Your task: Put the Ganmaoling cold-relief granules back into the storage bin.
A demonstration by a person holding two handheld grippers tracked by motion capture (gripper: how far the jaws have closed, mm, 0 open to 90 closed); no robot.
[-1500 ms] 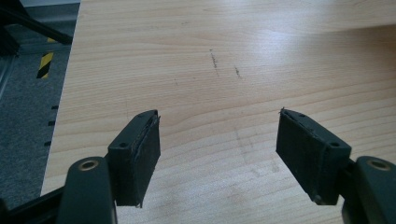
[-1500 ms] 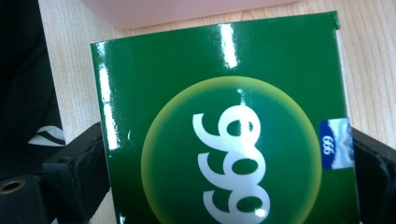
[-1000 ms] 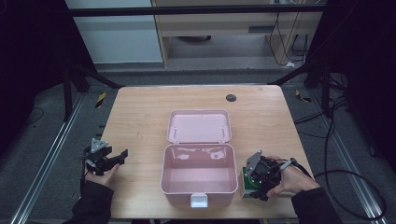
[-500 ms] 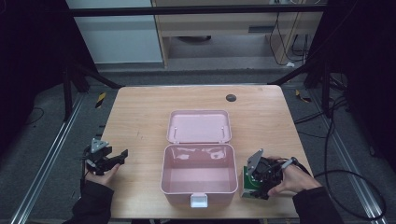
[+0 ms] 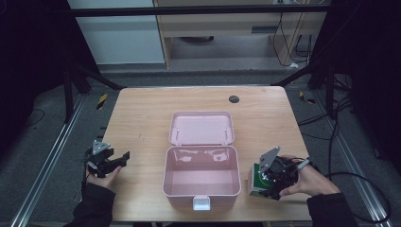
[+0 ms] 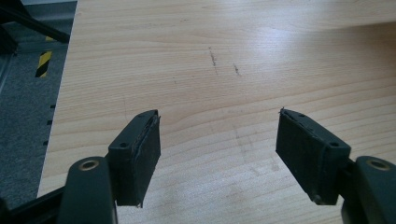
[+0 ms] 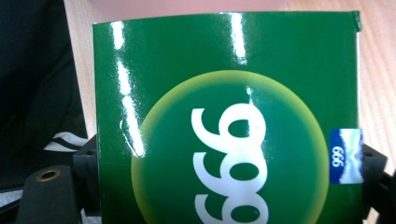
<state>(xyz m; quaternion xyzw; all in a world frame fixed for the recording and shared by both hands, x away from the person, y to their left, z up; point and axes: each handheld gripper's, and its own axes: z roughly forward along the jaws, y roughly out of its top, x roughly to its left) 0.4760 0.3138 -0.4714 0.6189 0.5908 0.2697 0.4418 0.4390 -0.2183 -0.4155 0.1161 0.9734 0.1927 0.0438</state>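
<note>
Now green box [image 7: 224,121] between right hand-held gripper [image 5: 270,180] jaws.

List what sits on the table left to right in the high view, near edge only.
Left hand-held gripper, jaws open over bare wood → open pink plastic box with its lid laid back → green glossy carton → right hand-held gripper clamped on that carton.

A wooden table [image 5: 142,118] bears an open pink box [image 5: 201,175] (green carton [image 5: 257,182] beside it).
</note>
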